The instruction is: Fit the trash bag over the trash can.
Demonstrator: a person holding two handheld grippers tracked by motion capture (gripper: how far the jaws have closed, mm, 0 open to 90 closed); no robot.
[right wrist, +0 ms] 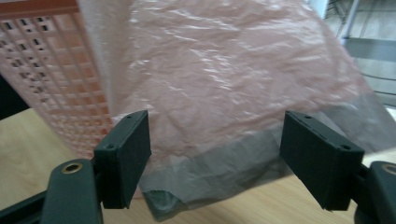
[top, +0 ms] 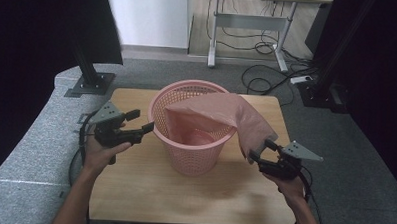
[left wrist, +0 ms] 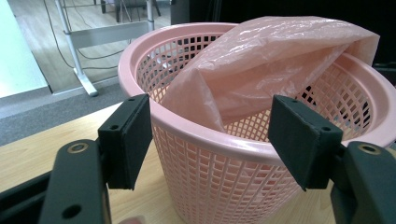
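Observation:
A pink mesh basket (top: 192,152) stands upright in the middle of the wooden table (top: 133,190). A thin pink plastic bag (top: 246,118) lies partly inside it and drapes over the right rim, hanging down outside. My left gripper (top: 142,120) is open just left of the basket, apart from it; in the left gripper view the basket (left wrist: 224,186) and bag (left wrist: 261,65) show between its spread jaws (left wrist: 210,135). My right gripper (top: 260,149) is open at the bag's hanging lower edge. In the right gripper view the bag (right wrist: 224,84) hangs between the jaws (right wrist: 215,154), beside the basket (right wrist: 51,70).
A grey padded border (top: 30,136) runs along the table's left side. A black stand base (top: 90,83) sits at the back left, another (top: 322,94) at the back right. Farther off are a desk frame (top: 249,21) and floor cables (top: 268,77).

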